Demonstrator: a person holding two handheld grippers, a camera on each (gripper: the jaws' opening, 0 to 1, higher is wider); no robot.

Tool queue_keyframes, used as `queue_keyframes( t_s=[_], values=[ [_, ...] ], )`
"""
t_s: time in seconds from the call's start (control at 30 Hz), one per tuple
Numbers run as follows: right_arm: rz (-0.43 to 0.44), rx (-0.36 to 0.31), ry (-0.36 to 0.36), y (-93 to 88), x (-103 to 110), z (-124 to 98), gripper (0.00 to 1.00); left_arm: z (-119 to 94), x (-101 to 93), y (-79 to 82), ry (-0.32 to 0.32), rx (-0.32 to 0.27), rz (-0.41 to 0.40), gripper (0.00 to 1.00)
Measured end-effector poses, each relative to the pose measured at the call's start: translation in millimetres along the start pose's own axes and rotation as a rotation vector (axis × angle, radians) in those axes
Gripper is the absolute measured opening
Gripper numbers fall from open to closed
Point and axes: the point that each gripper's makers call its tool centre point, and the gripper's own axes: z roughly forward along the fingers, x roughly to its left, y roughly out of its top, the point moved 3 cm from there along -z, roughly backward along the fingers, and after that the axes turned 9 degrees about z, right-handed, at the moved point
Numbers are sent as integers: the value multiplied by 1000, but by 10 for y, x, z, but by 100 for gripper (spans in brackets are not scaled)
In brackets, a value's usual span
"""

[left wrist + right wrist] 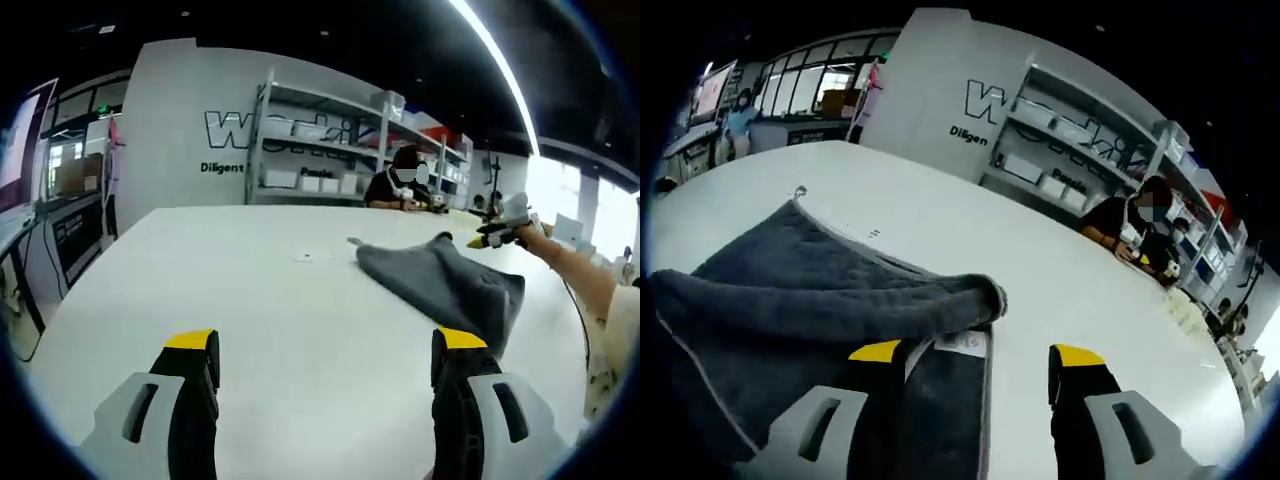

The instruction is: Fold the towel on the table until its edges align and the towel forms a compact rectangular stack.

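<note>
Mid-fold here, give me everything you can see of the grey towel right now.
The grey towel is soft terry cloth with a paler stitched hem, a small hanging loop at its far corner and a white label near the fold. It lies on the white table, partly folded: one layer is rolled back over the rest, edges not aligned. In the right gripper view the right gripper stands open over its near edge, one jaw above the cloth. In the left gripper view it lies bunched ahead of the open left gripper, untouched.
</note>
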Motion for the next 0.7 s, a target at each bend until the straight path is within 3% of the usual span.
queue_keyframes(
  t_s=[0.13, 0.33, 0.5, 0.7],
  values=[
    [-4, -2, 63, -89, 180, -238, 60, -1, -4, -1, -1, 0, 0, 86],
    [33, -4, 168, -251, 458, -501, 54, 5, -7, 5, -4, -1, 0, 86],
    [46, 28, 200, -409, 525, -596, 37, 12, -20, 20, -10, -3, 0, 86],
    [105, 104, 241, -661, 593, -626, 28, 13, -17, 43, -11, -7, 0, 86]
  ],
)
